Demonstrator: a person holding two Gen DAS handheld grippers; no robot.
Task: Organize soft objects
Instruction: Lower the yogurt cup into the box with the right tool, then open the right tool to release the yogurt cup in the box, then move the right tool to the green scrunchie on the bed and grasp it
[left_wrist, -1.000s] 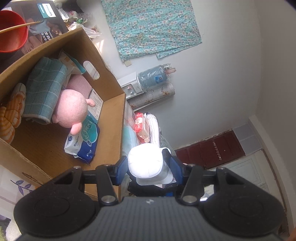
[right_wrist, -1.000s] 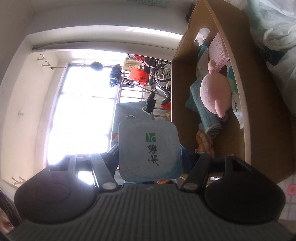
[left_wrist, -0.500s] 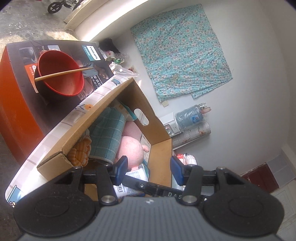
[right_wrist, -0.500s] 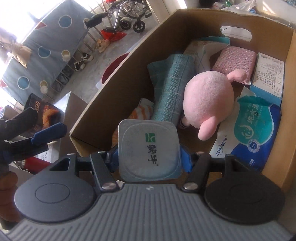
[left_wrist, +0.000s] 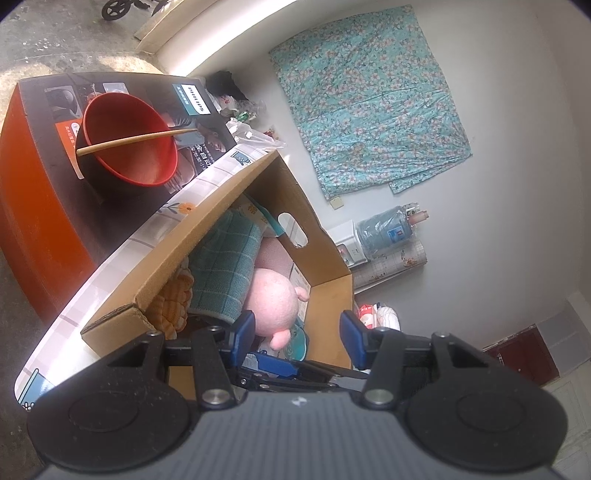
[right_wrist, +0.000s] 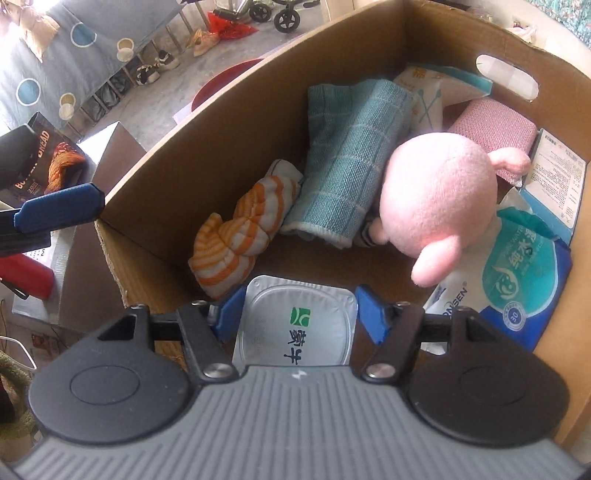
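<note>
An open cardboard box (right_wrist: 221, 122) (left_wrist: 207, 236) holds a pink plush (right_wrist: 436, 206) (left_wrist: 273, 306), a rolled teal towel (right_wrist: 351, 155) (left_wrist: 225, 266), an orange-striped cloth (right_wrist: 240, 236), a pink pad (right_wrist: 495, 125) and a blue wet-wipes pack (right_wrist: 517, 280). My right gripper (right_wrist: 299, 314) points down into the box's near end. Its jaws are opening, with a foil-lidded yoghurt cup (right_wrist: 295, 325) loose between the blue pads. My left gripper (left_wrist: 297, 328) stands open and empty at the box's near corner, above the right gripper's fingers (left_wrist: 288, 369). One left finger (right_wrist: 59, 206) shows outside the box wall.
A red bowl (left_wrist: 129, 140) with a chopstick across it sits on a black and orange carton (left_wrist: 37, 184) beside the box. A floral cloth (left_wrist: 369, 92) hangs on the wall above a water bottle (left_wrist: 388, 229). A bread box (right_wrist: 37, 155) lies left of the cardboard box.
The left gripper held a white roll a second ago and is now empty, pulled back to the box corner. The right gripper swung from the window down into the box; the cup sits lower.
</note>
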